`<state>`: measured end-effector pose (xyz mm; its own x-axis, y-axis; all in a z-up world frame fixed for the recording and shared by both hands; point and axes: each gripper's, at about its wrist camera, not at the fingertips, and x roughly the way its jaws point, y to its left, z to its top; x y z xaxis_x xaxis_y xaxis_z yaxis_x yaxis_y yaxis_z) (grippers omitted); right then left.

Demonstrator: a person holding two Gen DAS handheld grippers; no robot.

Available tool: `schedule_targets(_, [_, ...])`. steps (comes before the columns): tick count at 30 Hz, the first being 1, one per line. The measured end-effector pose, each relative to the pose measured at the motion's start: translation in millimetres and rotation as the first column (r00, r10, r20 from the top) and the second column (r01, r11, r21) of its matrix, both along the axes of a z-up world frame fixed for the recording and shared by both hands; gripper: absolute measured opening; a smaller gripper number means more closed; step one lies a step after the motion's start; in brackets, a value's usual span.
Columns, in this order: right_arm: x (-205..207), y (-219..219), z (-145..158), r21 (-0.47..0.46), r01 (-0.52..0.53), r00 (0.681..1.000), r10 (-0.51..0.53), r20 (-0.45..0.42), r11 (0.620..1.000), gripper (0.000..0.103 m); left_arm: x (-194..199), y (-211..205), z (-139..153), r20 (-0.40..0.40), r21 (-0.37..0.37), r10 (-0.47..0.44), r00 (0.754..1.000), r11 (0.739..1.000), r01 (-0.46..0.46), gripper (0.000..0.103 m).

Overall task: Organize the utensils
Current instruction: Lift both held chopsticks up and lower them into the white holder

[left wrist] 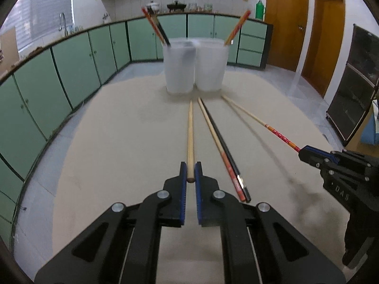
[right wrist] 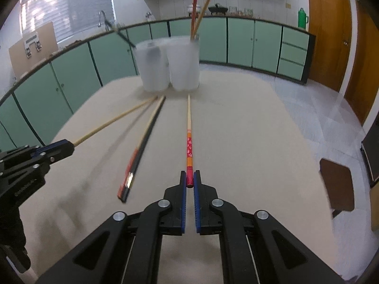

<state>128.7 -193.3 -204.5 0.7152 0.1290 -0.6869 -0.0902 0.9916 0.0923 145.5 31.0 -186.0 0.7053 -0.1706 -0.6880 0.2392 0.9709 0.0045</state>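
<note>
My left gripper (left wrist: pixel 190 170) is shut on the blunt end of a plain wooden chopstick (left wrist: pixel 190 132) that points away toward two frosted plastic cups (left wrist: pixel 196 66). My right gripper (right wrist: pixel 189 178) is shut on the red end of a red-patterned chopstick (right wrist: pixel 189 137); in the left wrist view it (left wrist: pixel 304 152) shows at the right holding that chopstick (left wrist: pixel 255 117). A red-handled chopstick (left wrist: pixel 219 149) and a black chopstick (left wrist: pixel 225 148) lie together on the table between the held ones. The cups hold several chopsticks (right wrist: pixel 197 14).
The beige table (left wrist: pixel 118 142) stretches ahead, with the cups (right wrist: pixel 169 65) at its far middle. Green cabinets (left wrist: pixel 71 66) line the room behind. A brown stool (right wrist: pixel 337 184) stands off the table's right edge. The left gripper (right wrist: pixel 60 148) shows at the left in the right wrist view.
</note>
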Motion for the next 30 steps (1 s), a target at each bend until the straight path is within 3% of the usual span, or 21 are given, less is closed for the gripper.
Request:
schedule_targets(17, [21.6,-10.5,112.9,0.006,-0.062,0.980,0.060,0.191,0.998,0.006,22.5,7.9,105.2,0.179,-0.072,-0.036,0.983,0.996,0.050,0.006])
schedule_targets(30, [46.0,-4.5,162.6,-0.002,-0.151,0.961,0.147,0.236,0.989,0.006,36.7,2.6,143.7,0.224,-0.118,-0.082,0.971,0.987,0.110,0.006])
